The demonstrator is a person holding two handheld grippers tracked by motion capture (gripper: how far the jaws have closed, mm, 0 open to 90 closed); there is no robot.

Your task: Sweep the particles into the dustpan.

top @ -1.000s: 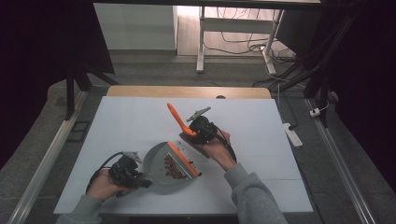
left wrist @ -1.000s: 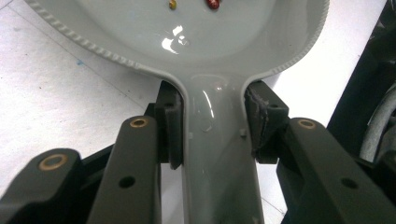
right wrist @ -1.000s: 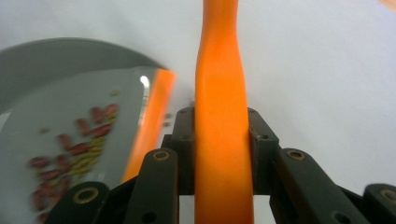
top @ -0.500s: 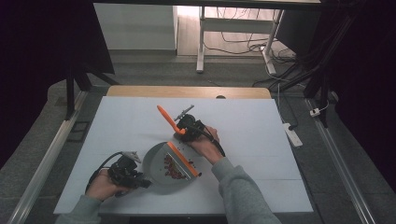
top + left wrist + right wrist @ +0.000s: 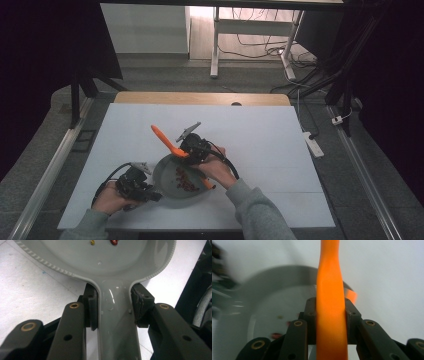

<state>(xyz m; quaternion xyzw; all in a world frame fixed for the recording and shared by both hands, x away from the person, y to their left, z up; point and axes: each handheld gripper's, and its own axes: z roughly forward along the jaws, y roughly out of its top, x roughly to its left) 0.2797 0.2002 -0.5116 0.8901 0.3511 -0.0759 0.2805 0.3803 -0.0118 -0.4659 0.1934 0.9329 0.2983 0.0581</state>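
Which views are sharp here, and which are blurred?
Right gripper view: smeared, with the grey pan streaked behind the orange spatula. Left gripper view: crisp on the pan handle, with small glints of glare. High view: sharp, dark at both sides.

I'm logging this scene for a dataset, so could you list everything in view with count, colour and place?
Pan: one, grey, on the near middle of the table, its handle clamped in the left gripper.
Small bits: several, red and dark, in the pan; exact count too small to tell.
Utensil: one, orange, long, held slanting over the pan's far rim.
Table: one, white top with a wooden far edge.
Power strip: one, white, on the floor right of the table.
Left gripper: one, black, shut on the pan handle.
Right gripper: one, black, shut on the utensil.
Sleeves: two, grey, at the bottom edge.
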